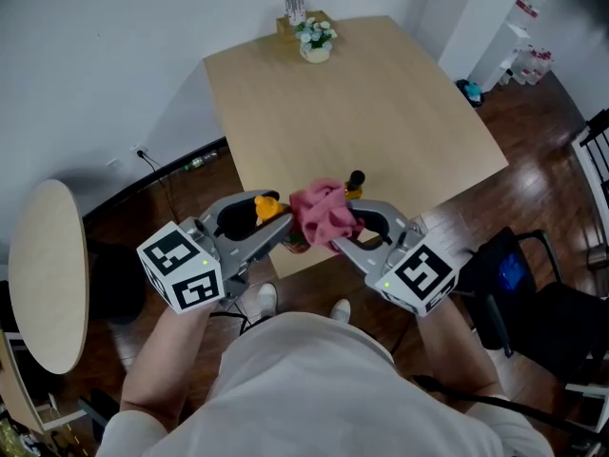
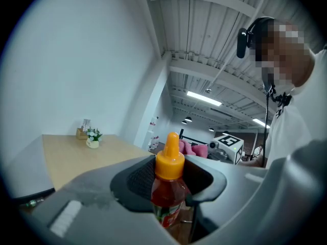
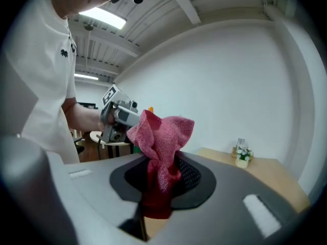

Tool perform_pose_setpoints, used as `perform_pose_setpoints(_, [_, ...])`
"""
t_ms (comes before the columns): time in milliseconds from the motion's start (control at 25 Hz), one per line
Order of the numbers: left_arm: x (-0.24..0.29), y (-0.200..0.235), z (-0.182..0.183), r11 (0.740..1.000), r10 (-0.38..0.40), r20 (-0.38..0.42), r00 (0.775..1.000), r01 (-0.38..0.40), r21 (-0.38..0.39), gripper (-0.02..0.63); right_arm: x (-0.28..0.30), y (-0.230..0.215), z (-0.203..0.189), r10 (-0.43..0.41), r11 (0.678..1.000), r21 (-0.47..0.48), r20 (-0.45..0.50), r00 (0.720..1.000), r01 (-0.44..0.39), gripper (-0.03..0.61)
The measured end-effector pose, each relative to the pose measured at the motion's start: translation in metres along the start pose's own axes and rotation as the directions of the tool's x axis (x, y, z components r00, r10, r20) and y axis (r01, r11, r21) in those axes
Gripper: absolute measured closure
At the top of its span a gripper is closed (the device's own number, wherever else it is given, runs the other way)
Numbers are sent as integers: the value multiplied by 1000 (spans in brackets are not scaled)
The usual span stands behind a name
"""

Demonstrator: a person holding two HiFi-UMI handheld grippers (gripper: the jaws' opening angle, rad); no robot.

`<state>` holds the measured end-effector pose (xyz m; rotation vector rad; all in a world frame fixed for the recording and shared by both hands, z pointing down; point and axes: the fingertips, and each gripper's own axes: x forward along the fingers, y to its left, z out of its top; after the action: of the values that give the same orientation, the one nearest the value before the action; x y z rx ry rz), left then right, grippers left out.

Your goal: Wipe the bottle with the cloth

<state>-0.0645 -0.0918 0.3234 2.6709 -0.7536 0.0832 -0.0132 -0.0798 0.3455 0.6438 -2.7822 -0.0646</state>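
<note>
Clamps the sauce bottle [image 2: 168,190] just below its cap in the left gripper [image 1: 276,227], held in the air by the near edge of the worktop [image 1: 381,112]. Pinches the pink cloth [image 3: 162,147] in the right gripper [image 1: 344,241], bunched, close against the bottle. Risks twisting the bottle loose under hard rubbing: smooth clear plastic, narrow neck, orange conical cap. Risks tugging the cloth free: soft looped weave, only a fold caught.

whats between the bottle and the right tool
The pink cloth, bunched up and clamped in the right tool, fills the stretch beside the bottle. The head view shows it.
</note>
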Motion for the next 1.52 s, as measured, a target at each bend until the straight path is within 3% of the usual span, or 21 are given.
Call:
perform_pose_setpoints(160, [0,-11,2,1000,-19,9,1000,19,5,448,9,8,12,61,998,-3,20,998,-61,489])
perform_pose_setpoints(560, [-13,-3,13,1000,-4,45,999,5,-16,448,34,15,-82,91,982,176,-124,988,-69,489])
perform_pose_setpoints(760, [-19,3,25,1000,4,72,997,-2,-19,448,27,20,-102,82,971,236,-141,987,-47,489])
perform_pose_setpoints(960, [-22,-4,45,1000,-16,106,994,17,-5,448,34,41,-126,134,956,284,-181,974,-79,489])
perform_pose_setpoints(1120, [-19,-12,49,998,-55,108,993,55,4,448,56,54,-113,169,952,281,-156,973,-120,489])
perform_pose_setpoints(1280, [-15,-11,36,999,-41,67,997,39,27,448,58,56,-95,162,958,258,-124,979,-126,489])
perform_pose_setpoints(1520, [-13,-4,31,999,-39,46,998,38,33,448,36,39,-96,97,964,258,-132,987,-61,489])
